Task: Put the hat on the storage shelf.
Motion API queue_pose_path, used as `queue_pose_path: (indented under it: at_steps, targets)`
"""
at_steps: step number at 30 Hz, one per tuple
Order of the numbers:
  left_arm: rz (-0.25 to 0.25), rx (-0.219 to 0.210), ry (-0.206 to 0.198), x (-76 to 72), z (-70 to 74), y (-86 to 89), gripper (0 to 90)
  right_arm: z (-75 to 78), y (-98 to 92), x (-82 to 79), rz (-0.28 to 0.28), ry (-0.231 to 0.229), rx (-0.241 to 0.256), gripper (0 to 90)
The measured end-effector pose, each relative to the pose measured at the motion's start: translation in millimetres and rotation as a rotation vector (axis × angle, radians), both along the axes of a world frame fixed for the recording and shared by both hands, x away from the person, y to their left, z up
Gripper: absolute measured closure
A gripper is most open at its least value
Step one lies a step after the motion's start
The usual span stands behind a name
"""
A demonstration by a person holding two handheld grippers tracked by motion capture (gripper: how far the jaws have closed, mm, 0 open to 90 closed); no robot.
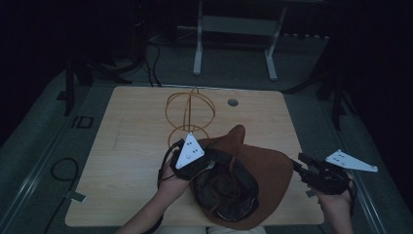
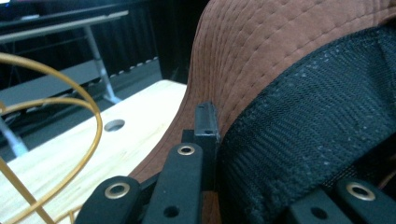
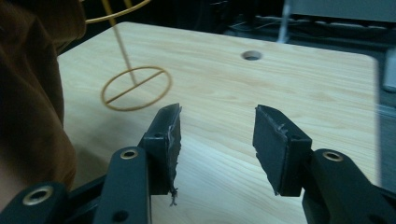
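Your left gripper (image 1: 207,163) is clamped on the brim of the brown hat (image 1: 265,170), which lies upside down at the table's (image 1: 131,146) near edge beside the gold wire stand (image 1: 190,114). Your right gripper (image 3: 217,140) hovers released, jaws spread, just right of the hat.

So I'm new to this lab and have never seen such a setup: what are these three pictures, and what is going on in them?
There is no robot here: a person holds a hand-held gripper in each hand at a wooden table. The high view looks down from above the person. The other two come from cameras riding on each gripper, looking along its black jaws. On the table lie a brown hat, upside down with its dark lining showing, and a gold wire stand behind it. The left gripper is shut on the hat's brim, one jaw on each side of it. The right gripper is open and holds nothing, over bare table beside the hat.
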State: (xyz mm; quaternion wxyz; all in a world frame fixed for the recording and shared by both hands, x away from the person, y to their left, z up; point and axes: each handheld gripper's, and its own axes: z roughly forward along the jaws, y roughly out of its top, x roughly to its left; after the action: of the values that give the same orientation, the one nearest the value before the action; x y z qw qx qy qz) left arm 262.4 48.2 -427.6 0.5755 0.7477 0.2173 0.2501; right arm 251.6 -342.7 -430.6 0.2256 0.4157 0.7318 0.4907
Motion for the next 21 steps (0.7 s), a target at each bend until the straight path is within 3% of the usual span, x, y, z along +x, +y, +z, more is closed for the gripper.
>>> queue_pose_path:
  at_steps: [2,6,8,10,11,15,21]
  targets:
    - [-0.038,-0.022,-0.003,0.7,2.9,4.2,86.2,-1.5,9.6,3.0,0.049,0.006,0.001,52.0]
    - [-0.179,-0.116,-0.038,1.3,5.3,13.5,86.2,-0.2,27.8,7.1,0.152,0.002,0.026,52.9]
    - [-0.214,-0.121,-0.060,-2.0,8.0,13.6,86.2,2.2,38.3,6.7,0.210,-0.001,0.038,52.6]
    - [-0.222,-0.124,-0.070,-3.6,9.1,12.7,86.2,3.6,44.0,6.1,0.241,-0.004,0.042,52.3]
    - [-0.226,-0.114,-0.077,-5.9,10.9,10.2,86.1,6.7,56.9,4.3,0.313,-0.010,0.060,51.1]
    - [-0.219,-0.100,-0.089,-9.9,10.2,4.7,86.1,12.1,76.3,-0.7,0.437,-0.032,0.097,48.8]
    - [-0.230,-0.057,-0.119,-17.8,4.6,-7.8,86.0,13.0,99.0,-1.7,0.551,-0.063,0.153,44.5]
